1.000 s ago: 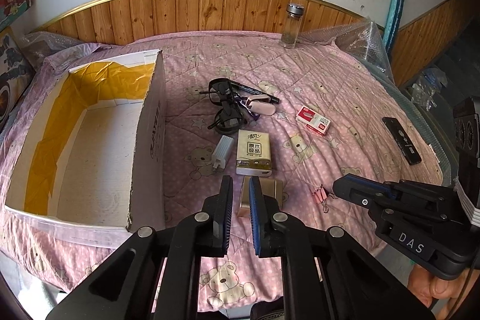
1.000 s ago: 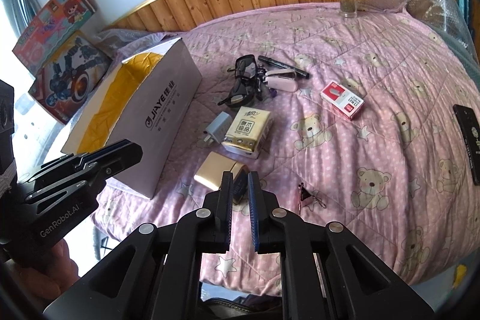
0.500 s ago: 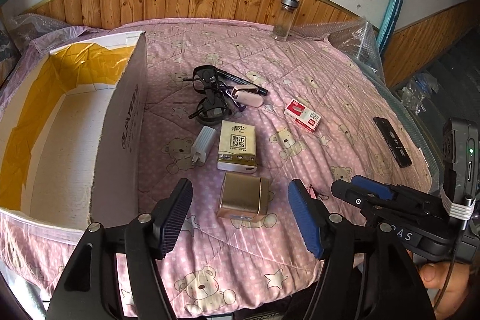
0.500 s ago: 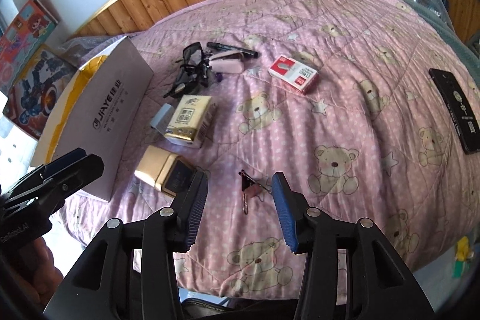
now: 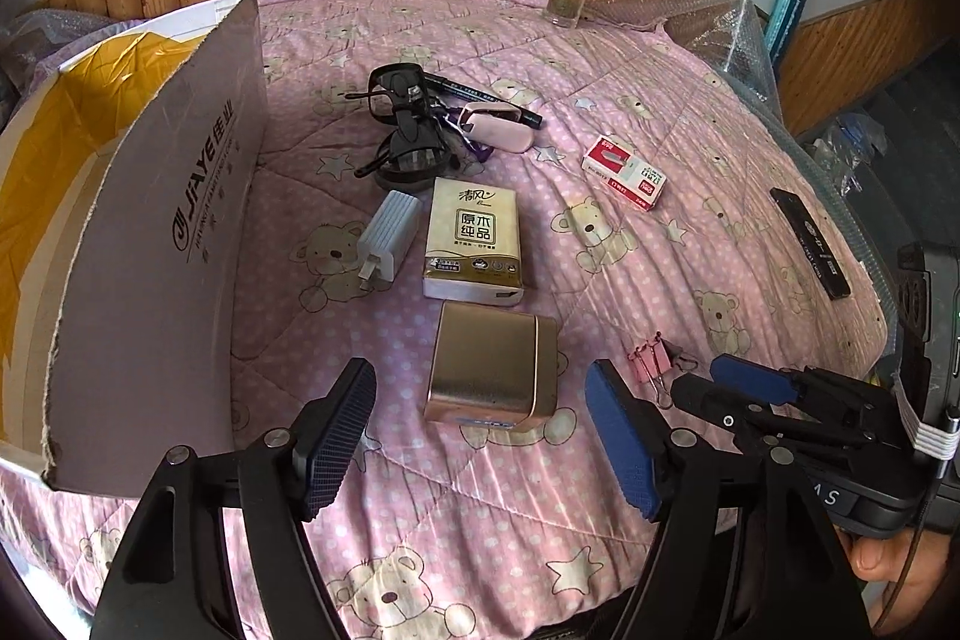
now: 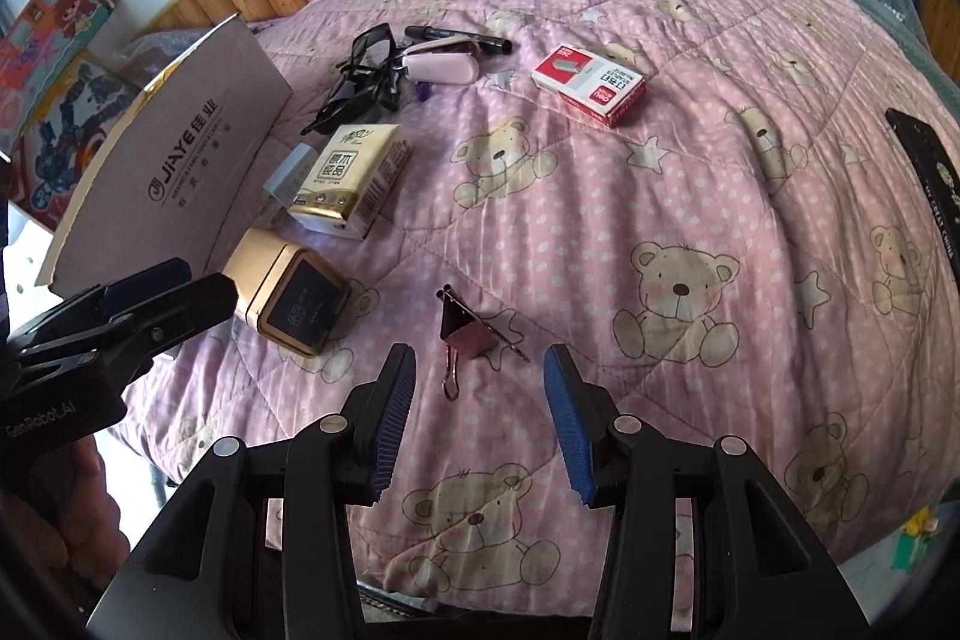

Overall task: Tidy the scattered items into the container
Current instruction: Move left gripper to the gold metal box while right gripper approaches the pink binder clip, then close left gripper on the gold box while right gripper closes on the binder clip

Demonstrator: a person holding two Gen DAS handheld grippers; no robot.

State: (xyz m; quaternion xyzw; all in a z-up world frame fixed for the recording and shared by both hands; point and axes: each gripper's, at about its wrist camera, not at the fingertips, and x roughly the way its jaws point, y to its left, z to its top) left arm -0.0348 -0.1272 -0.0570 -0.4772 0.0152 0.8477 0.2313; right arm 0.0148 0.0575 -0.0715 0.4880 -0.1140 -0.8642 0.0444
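A: How are the fingers set?

B: The left gripper (image 5: 480,436) is spread wide before the gold box (image 5: 492,370); the right gripper (image 6: 477,415) is spread wide before the pink binder clip (image 6: 465,328).

A: And relative to the gold box?

B: The cardboard container (image 5: 150,232) is seen left of it, the tissue pack (image 5: 471,238) just behind, the clip to its right, all on the bed (image 5: 600,292).

Cardboard box (image 5: 150,232) left on quilt (image 5: 600,52); charger (image 5: 390,238) beside tissue pack (image 5: 474,238), metal tin (image 5: 492,370) before them, binder clip (image 5: 651,364) right, glasses (image 5: 402,124) behind.
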